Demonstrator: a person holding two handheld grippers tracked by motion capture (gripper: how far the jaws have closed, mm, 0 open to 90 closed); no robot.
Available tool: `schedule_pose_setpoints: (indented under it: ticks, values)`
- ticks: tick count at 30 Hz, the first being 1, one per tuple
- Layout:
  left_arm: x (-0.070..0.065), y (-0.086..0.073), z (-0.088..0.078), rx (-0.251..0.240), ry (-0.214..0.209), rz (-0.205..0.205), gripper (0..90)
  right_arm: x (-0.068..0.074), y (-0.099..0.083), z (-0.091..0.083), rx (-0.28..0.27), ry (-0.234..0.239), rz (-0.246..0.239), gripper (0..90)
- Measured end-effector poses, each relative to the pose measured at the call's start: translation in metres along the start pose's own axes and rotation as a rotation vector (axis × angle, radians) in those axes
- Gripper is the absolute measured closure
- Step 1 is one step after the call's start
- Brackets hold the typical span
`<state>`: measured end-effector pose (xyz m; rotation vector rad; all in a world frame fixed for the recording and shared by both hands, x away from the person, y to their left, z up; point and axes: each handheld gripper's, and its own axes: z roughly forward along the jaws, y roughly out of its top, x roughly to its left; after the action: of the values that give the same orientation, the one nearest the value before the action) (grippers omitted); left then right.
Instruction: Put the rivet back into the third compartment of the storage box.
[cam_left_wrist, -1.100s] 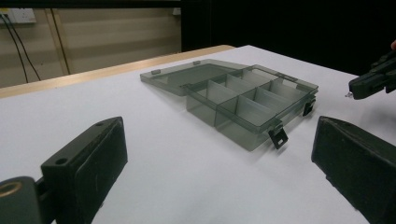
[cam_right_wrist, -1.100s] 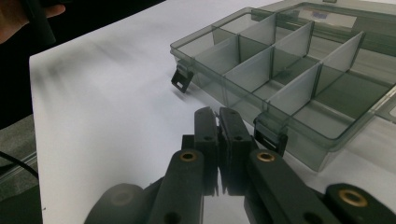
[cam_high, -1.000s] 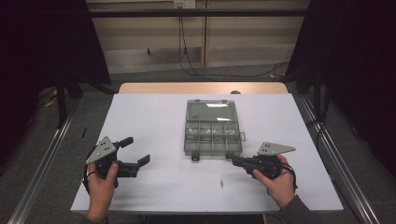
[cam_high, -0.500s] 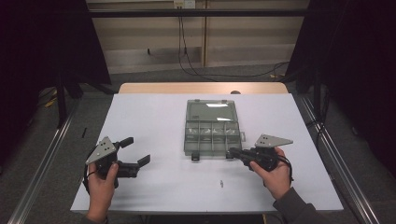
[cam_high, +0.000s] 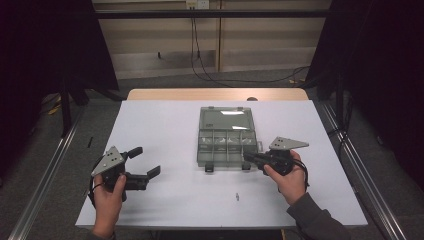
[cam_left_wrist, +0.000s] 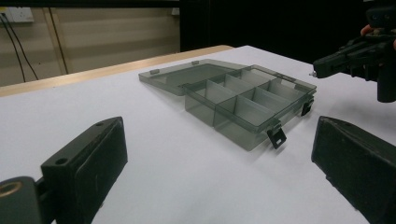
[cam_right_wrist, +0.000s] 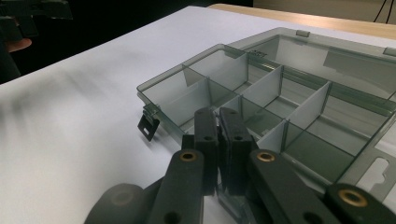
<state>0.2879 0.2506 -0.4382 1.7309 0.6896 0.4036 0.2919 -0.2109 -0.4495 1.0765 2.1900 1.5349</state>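
R gripper closed, at organizer box 4 o'clock corner | L gripper wide, idle | step: dropping small part in; next: open over compartment.

A small screw lies on the white table; black cables trail across the floor beyond.

Organizer box translucent smoky plastic, glossy; table matt white.

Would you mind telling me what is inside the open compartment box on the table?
The compartment box shows only its dividers; every compartment in view looks empty. In the right gripper view, the shut right gripper covers part of the nearest compartments.
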Motion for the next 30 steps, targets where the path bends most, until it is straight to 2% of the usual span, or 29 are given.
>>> schedule_pose_setpoints:
  ticks: [17,30]
  values:
    - [0.0,-0.001,0.001,0.007,0.004,-0.01,3.5,-0.007,0.013,0.014,-0.002,-0.02,-0.01,87.9]
    - [0.0,-0.001,0.002,0.007,-0.002,-0.018,3.4,-0.016,0.021,0.024,0.002,-0.062,-0.004,87.9]
